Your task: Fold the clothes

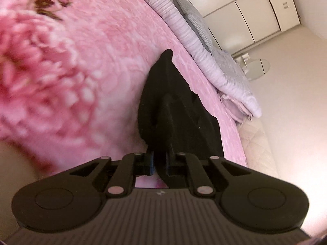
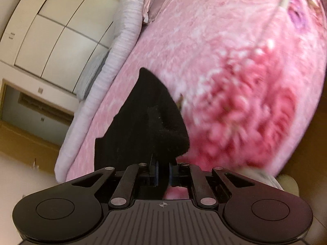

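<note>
Pink bedspread (image 1: 85,65) | left gripper (image 1: 166,94), right gripper (image 2: 157,114) each pinching black garment (image 1: 184,110) edge, likely lifting for fold

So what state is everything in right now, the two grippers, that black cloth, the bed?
Left gripper: shut on the black garment.
Right gripper: shut on the black garment.
Black garment: pinched by both grippers, bunched, the rest trailing onto the bed.
Pink floral blanket: spread flat over the bed.
Lilac quilt: heaped along the bed's far edge.
Wardrobe doors: closed.
</note>
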`<state>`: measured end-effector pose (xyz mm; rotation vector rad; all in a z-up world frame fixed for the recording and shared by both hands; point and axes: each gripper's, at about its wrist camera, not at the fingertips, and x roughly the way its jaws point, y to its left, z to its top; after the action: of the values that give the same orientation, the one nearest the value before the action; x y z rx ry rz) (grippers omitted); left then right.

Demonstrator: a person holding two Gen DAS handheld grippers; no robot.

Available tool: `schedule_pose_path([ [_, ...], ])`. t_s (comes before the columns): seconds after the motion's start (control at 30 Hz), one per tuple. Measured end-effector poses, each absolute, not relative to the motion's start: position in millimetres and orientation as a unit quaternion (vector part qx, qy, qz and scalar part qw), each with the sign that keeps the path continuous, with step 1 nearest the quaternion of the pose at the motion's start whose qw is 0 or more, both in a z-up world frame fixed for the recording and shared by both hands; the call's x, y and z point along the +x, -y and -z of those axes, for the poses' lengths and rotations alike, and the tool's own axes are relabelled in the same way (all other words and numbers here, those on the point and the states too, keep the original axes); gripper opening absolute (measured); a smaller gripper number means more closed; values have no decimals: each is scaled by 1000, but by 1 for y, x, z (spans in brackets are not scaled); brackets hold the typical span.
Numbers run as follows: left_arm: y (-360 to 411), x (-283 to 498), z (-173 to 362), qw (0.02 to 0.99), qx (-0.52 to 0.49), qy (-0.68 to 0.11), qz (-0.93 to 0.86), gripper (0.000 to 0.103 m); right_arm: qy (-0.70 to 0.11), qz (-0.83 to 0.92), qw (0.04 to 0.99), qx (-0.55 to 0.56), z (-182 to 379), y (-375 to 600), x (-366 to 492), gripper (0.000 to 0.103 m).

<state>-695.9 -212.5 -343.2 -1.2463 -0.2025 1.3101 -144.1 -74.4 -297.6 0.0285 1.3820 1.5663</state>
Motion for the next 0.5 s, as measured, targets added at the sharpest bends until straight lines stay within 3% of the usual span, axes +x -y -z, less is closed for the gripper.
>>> schedule_pose_path([
  [0.23,231,-694,318,626,-533,85,-563,7,-590,-646,484,-11,292,117,-140,8],
  [0.5,203,-700,284,651,-515,117,-546,7,-526,-708,471,-8,238,100,-150,8],
])
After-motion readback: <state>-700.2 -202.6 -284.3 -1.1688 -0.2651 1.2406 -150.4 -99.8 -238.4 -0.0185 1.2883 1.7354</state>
